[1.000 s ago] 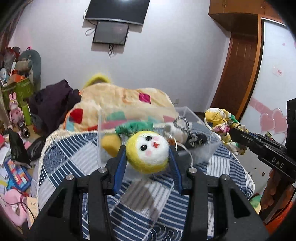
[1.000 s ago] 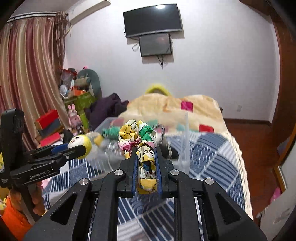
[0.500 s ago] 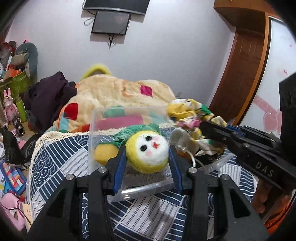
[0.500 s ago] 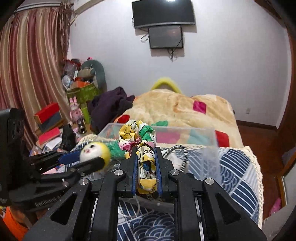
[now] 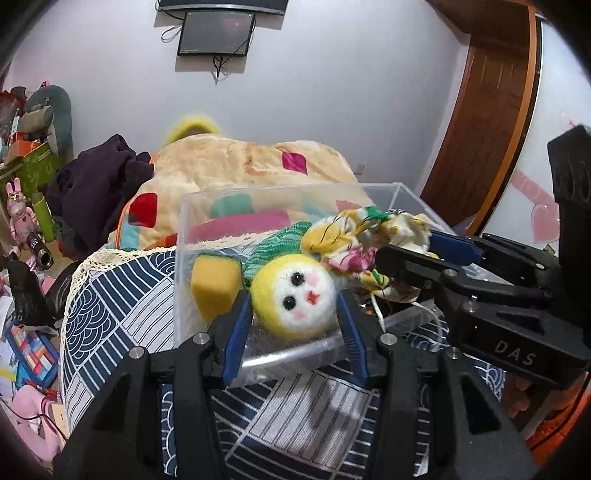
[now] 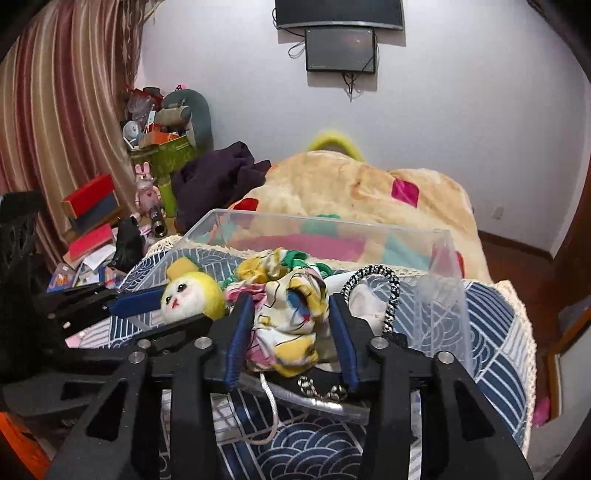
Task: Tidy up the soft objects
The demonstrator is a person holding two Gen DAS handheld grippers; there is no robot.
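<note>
The light, squashy felt doll head (image 5: 293,295) is clamped at its sides by the left gripper (image 5: 293,314) over the clear box (image 5: 280,192), while the floppy floral cloth (image 6: 288,325) sits loosely between the parted fingers of the right gripper (image 6: 290,328).

A pale wall (image 6: 461,110) carries a dark television (image 6: 338,13) with a smaller screen (image 6: 340,50) below it. Striped curtains (image 6: 62,122) hang on the left above cluttered shelves (image 6: 159,147). A wooden door (image 5: 484,122) stands to the right. A bed (image 6: 495,321) has a blue patterned quilt and a beige blanket (image 6: 354,184).
</note>
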